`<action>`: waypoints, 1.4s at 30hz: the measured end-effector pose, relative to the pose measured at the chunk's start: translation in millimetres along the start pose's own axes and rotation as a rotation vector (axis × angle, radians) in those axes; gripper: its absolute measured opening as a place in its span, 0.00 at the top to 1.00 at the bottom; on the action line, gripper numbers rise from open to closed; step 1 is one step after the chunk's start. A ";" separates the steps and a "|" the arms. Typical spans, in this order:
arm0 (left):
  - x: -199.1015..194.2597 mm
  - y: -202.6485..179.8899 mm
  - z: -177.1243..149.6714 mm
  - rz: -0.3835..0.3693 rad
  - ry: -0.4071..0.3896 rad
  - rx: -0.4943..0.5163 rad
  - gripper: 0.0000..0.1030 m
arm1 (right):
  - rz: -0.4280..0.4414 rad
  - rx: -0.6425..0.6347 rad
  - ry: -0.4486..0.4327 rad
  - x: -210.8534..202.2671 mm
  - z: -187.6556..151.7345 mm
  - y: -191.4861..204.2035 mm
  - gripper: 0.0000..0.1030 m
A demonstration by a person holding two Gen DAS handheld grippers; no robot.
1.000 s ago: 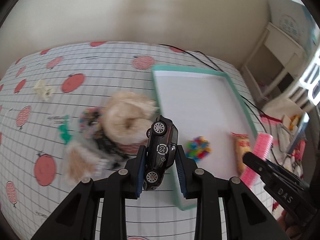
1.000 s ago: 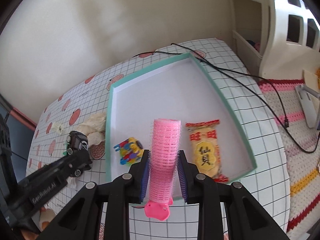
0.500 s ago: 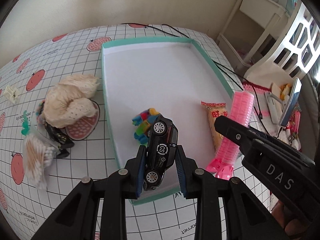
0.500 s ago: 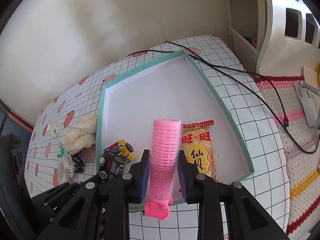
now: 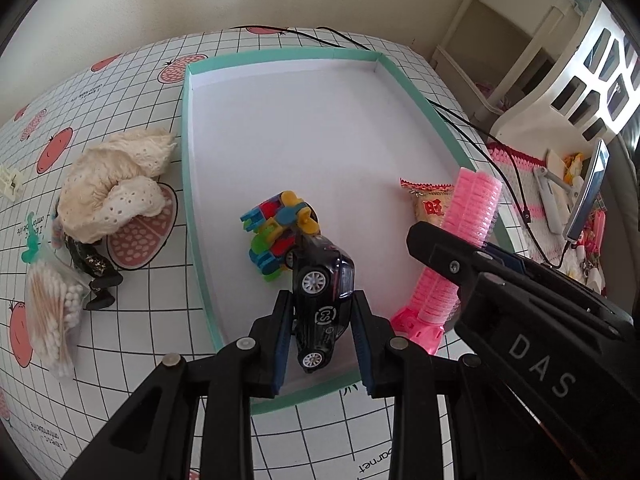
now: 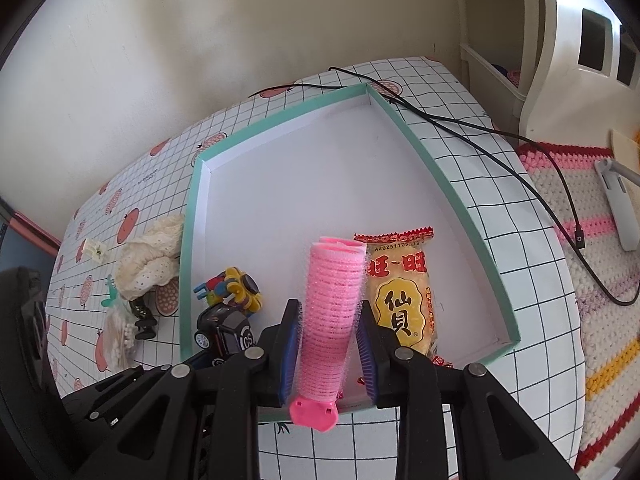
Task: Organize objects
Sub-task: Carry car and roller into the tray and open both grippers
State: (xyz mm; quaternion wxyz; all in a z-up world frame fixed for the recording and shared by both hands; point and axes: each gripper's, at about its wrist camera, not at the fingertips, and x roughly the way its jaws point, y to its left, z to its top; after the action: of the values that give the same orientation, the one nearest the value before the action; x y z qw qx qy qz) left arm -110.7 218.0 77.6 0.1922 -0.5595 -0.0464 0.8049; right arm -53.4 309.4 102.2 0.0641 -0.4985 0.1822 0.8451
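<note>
My left gripper point(image 5: 320, 312) is shut on a black toy car point(image 5: 322, 300) and holds it over the near end of the teal-rimmed white tray point(image 5: 188, 184). My right gripper point(image 6: 329, 328) is shut on a pink hair roller point(image 6: 330, 312) above the tray's near edge point(image 6: 512, 336); the roller also shows in the left wrist view point(image 5: 460, 236). In the tray lie a colourful block toy point(image 5: 276, 232) and a yellow snack packet point(image 6: 400, 300). The car also shows in the right wrist view point(image 6: 224, 330).
Left of the tray on the checked tablecloth lie a cream lace cloth point(image 5: 116, 188), a bag of cotton swabs point(image 5: 52, 312), a black hair clip point(image 5: 96, 276) and a small white clip point(image 5: 10, 180). A black cable point(image 6: 500, 152) runs along the right. White furniture point(image 5: 580, 72) stands beyond.
Both grippers moved forward and lower over the tray's near end. The car now hangs just behind the block toy, and the roller sits beside the snack packet.
</note>
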 end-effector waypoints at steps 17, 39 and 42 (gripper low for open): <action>-22.3 5.9 3.1 -0.022 -0.052 -0.014 0.61 | 0.005 0.006 -0.047 -10.3 3.0 0.9 0.63; -38.4 60.9 14.7 0.118 -0.193 -0.226 0.45 | 0.002 -0.009 -0.055 -9.8 1.6 3.2 0.45; -41.3 68.1 14.3 0.134 -0.214 -0.249 0.27 | 0.011 -0.007 -0.056 -9.8 0.6 2.6 0.34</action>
State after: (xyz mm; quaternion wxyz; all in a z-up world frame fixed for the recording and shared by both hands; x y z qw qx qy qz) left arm -129.0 142.3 99.6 0.0613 -0.4921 -0.1285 0.8588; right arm -49.8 307.9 111.6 0.0628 -0.4736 0.1801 0.8598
